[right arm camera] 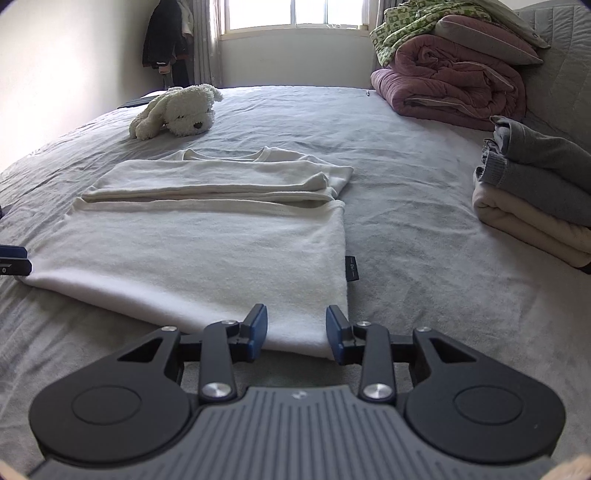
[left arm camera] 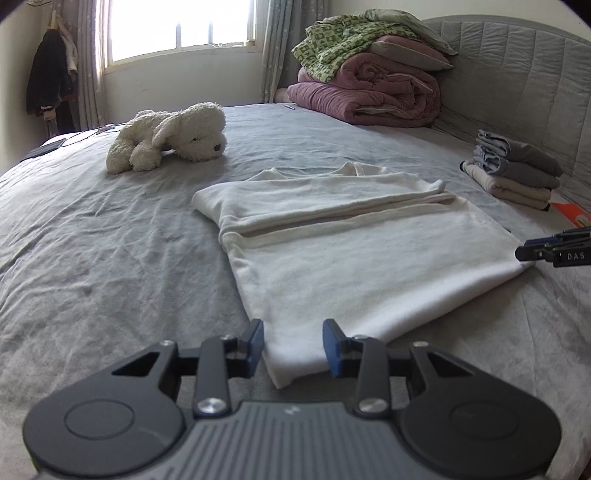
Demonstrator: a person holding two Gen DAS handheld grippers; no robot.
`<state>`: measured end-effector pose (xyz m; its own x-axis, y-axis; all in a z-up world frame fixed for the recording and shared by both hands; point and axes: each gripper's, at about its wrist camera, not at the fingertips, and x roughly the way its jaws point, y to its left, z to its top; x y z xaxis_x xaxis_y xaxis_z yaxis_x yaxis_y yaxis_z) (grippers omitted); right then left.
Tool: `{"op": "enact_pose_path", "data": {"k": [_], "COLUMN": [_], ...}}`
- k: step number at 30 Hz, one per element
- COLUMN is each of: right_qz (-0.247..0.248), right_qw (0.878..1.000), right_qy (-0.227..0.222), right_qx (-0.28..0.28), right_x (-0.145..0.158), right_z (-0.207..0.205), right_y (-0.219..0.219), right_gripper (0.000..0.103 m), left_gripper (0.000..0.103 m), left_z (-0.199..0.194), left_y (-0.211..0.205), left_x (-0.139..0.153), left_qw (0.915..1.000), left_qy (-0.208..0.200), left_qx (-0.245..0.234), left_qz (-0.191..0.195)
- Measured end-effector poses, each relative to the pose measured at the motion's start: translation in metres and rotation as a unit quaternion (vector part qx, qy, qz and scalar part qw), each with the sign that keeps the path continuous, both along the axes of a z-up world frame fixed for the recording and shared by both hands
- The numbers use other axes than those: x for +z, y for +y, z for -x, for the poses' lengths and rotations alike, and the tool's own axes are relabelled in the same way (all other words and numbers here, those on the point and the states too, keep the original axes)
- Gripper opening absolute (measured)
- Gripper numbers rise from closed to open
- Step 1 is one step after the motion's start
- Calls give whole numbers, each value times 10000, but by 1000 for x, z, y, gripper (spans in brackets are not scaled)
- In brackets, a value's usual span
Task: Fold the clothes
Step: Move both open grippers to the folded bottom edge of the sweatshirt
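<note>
Cream sweater lies half-folded on the bed, sleeves tucked in, both claws, left and right, wide open at its hem corners, final folds left beside the folded stack.

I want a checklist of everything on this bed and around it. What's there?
Surface: grey bed sheet, wrinkled.
Job's things: white shirt lying flat, sleeves folded in; pile of folded clothes to the right.
Clutter: toy dog; rolled pink quilt with green blanket on top.
Grippers: left gripper open at the shirt's near left corner; right gripper open at the near right corner.
Cables: thin cord beside the toy.
Surroundings: window, curtains, hanging coats, padded headboard.
</note>
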<state>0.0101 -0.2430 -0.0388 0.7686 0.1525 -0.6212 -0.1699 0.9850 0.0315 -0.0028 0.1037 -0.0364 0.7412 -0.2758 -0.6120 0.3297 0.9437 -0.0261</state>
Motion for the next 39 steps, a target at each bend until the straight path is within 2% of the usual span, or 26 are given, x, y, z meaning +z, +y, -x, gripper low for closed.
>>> {"op": "enact_pose_path", "data": {"k": [7, 11, 18, 24, 30, 31, 36, 39], "right_qz": [-334, -356, -318, -401, -405, -397, -755, -1027], "right_qw": [9989, 9985, 9988, 9975, 9963, 9962, 9937, 9907], "right_qy": [259, 319, 209, 43, 48, 69, 126, 221], "right_qx": [-202, -266, -318, -586, -755, -767, -816, -860], "right_x": [7, 6, 5, 3, -7, -10, -2, 7], "right_z": [-11, -16, -31, -57, -82, -86, -84, -77], "right_y": [4, 10, 27, 29, 15, 12, -5, -17], "right_gripper": [43, 45, 45, 45, 45, 42, 41, 45], "left_gripper": [48, 48, 48, 47, 46, 45, 42, 45], "left_z": [-10, -15, -35, -68, -84, -85, -82, -77], "left_y": [-6, -10, -27, -39, -33, -31, -20, -6], "left_x": [7, 10, 14, -1, -13, -14, -6, 3], "left_qw": [9996, 9990, 9985, 9963, 9933, 9930, 9923, 9907], "left_qy": [76, 118, -51, 193, 347, 352, 358, 474], "left_qx": [249, 389, 375, 720, 1039, 1070, 1126, 1157], "left_qz": [122, 193, 394, 425, 370, 364, 360, 539]}}
